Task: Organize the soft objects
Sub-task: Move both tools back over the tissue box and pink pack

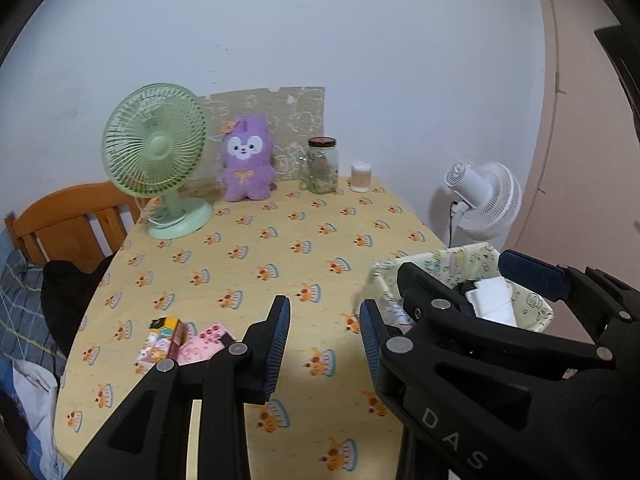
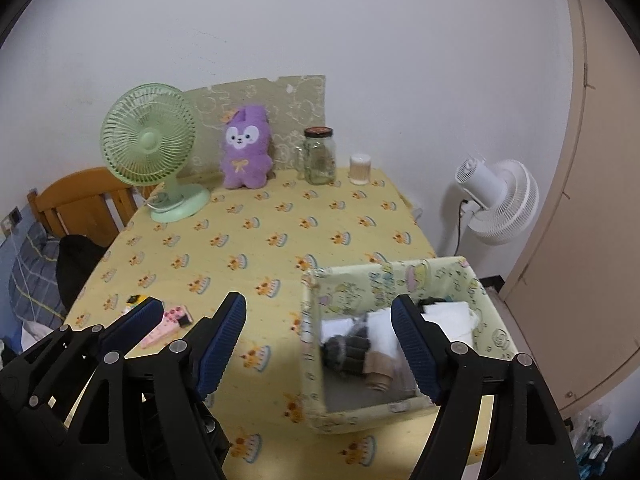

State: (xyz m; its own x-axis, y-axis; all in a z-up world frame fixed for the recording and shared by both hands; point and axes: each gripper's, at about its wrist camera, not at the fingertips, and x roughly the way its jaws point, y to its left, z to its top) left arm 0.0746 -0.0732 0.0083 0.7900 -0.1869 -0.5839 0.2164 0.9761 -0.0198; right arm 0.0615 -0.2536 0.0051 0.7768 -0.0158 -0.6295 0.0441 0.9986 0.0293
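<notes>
A pale green fabric box (image 2: 400, 280) stands at the table's right edge. Inside lie folded white cloths (image 2: 444, 316), a dark grey rolled piece (image 2: 346, 350) and a beige one (image 2: 378, 372). My right gripper (image 2: 318, 300) hovers open over the box's left wall with nothing between its fingers. My left gripper (image 1: 325, 308) is open above the bare tablecloth just left of the box (image 1: 460, 258), also with nothing in it. The right gripper (image 1: 472, 276) shows beside it over the box. A purple plush toy (image 1: 248, 160) (image 2: 244, 148) sits upright at the far edge against a cushion.
A green desk fan (image 1: 156, 152), a glass jar (image 1: 322, 166) and a small white-capped container (image 1: 361, 178) line the far side. Pink and yellow packets (image 1: 188, 340) lie front left. A wooden chair (image 1: 68, 220) stands left, a white fan (image 1: 484, 200) right.
</notes>
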